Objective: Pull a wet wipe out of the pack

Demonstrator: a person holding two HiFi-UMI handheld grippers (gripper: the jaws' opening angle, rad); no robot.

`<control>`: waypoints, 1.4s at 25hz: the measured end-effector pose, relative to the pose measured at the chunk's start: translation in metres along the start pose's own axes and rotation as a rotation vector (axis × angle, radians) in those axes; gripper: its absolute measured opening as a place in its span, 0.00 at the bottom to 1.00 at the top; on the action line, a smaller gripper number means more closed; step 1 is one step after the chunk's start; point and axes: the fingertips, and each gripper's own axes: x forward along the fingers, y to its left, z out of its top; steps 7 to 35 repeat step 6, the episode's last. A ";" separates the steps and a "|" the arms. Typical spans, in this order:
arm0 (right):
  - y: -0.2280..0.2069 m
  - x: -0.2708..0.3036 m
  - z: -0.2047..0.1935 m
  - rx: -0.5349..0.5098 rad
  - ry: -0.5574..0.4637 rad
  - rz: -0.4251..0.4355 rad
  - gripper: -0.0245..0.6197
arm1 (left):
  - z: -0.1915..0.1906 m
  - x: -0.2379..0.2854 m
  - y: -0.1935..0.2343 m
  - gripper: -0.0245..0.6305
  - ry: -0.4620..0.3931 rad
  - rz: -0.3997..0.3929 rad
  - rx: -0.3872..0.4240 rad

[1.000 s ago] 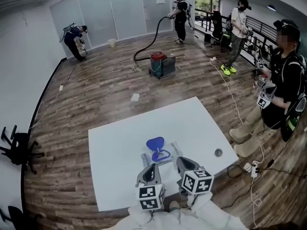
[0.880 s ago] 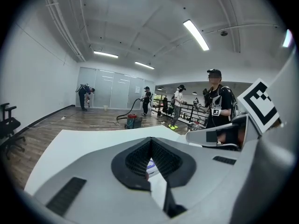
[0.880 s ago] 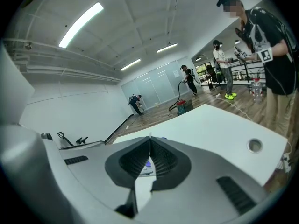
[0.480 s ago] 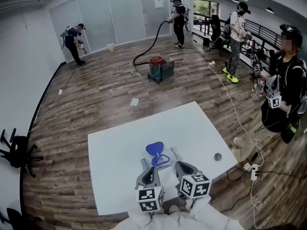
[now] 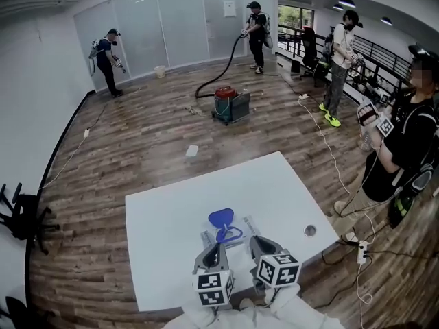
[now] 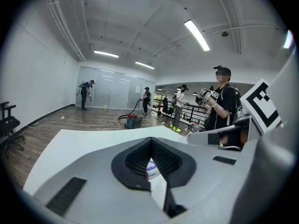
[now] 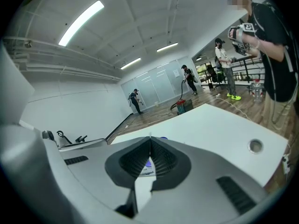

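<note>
The wet wipe pack (image 5: 232, 234) lies flat on the white table (image 5: 171, 211), its blue lid (image 5: 220, 217) flipped open toward the far side. Both grippers hover just short of the pack's near edge. My left gripper (image 5: 218, 245) is shut with nothing held, its jaws meeting at the tip (image 6: 150, 139). My right gripper (image 5: 254, 240) is shut and empty too, its tips together (image 7: 150, 138). A sliver of the pack (image 6: 152, 170) shows through the gap behind the left jaws, and a sliver (image 7: 147, 167) shows likewise behind the right ones.
A round cable hole (image 5: 310, 230) sits in the table near its right edge. A person (image 5: 401, 149) holding grippers stands just past that edge, with cables and a power strip (image 5: 361, 250) on the floor. A vacuum cleaner (image 5: 230, 103) and other people are far off.
Both grippers have drawn slightly back toward me, still shut. The pack has not moved. The person at the right has raised their gripper.
</note>
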 end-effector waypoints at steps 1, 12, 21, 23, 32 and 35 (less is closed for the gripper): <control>-0.001 -0.001 0.000 0.000 0.000 0.000 0.05 | 0.000 0.000 0.000 0.04 0.002 0.001 0.000; -0.001 0.000 0.000 0.003 0.008 0.007 0.05 | -0.001 0.000 -0.001 0.04 0.010 0.009 0.002; -0.001 0.000 0.000 0.003 0.008 0.007 0.05 | -0.001 0.000 -0.001 0.04 0.010 0.009 0.002; -0.001 0.000 0.000 0.003 0.008 0.007 0.05 | -0.001 0.000 -0.001 0.04 0.010 0.009 0.002; -0.001 0.000 0.000 0.003 0.008 0.007 0.05 | -0.001 0.000 -0.001 0.04 0.010 0.009 0.002; -0.001 0.000 0.000 0.003 0.008 0.007 0.05 | -0.001 0.000 -0.001 0.04 0.010 0.009 0.002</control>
